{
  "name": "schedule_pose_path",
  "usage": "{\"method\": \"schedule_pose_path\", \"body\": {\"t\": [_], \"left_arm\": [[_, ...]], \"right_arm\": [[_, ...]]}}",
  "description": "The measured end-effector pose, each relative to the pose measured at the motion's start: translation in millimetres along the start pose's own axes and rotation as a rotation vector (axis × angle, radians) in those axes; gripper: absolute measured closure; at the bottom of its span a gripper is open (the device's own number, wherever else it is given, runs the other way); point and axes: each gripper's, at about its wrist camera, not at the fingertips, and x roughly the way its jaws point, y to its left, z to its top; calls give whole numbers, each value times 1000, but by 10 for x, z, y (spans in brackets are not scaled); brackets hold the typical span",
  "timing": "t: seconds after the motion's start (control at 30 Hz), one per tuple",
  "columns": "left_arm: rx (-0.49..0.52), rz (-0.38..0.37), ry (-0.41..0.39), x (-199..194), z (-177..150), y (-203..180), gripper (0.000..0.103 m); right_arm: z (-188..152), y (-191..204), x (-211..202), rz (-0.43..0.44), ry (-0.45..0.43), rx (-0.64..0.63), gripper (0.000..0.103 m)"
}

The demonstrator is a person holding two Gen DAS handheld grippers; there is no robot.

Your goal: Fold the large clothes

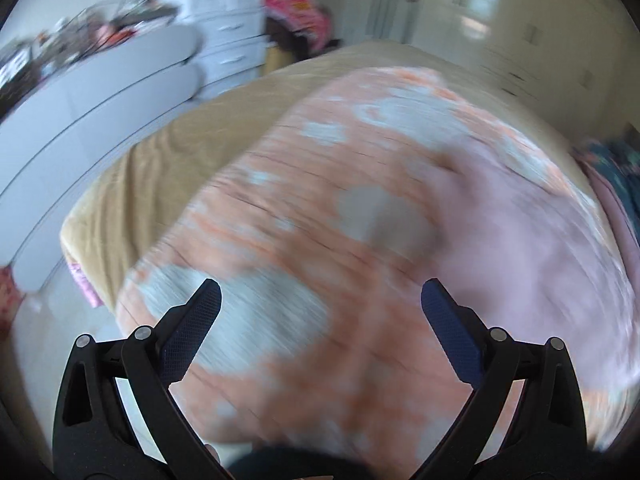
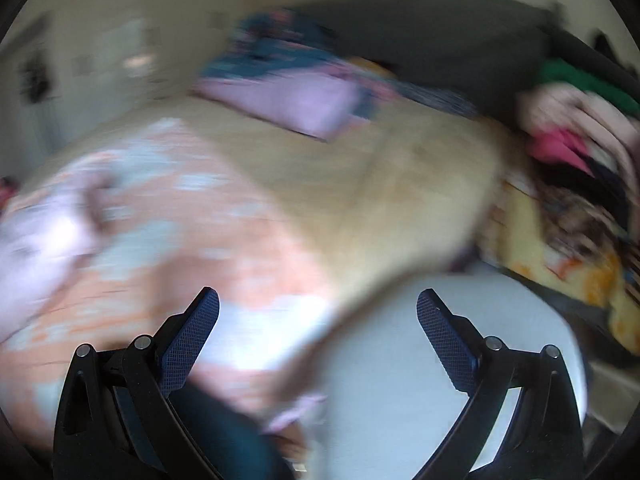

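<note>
Orange patterned garment (image 1: 320, 240) across tan bedspread (image 1: 160, 160)

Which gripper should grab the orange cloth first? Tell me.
Probably left. The left gripper hangs open directly over the orange cloth; the right gripper points partly past its edge.

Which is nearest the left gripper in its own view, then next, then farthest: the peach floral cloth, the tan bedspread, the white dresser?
From the left gripper:
1. Floral cloth, directly under and ahead.
2. Tan bedspread, beyond, to the left.
3. White dresser, far back, upper left.
</note>
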Motion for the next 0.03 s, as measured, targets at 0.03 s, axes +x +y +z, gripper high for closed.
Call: {"method": "schedule_pose_path", "body": {"t": [0.03], "left_arm": [[-53, 33, 4, 160, 173, 212, 9]], "right_arm": [[23, -274, 214, -61, 37, 50, 4]]}}
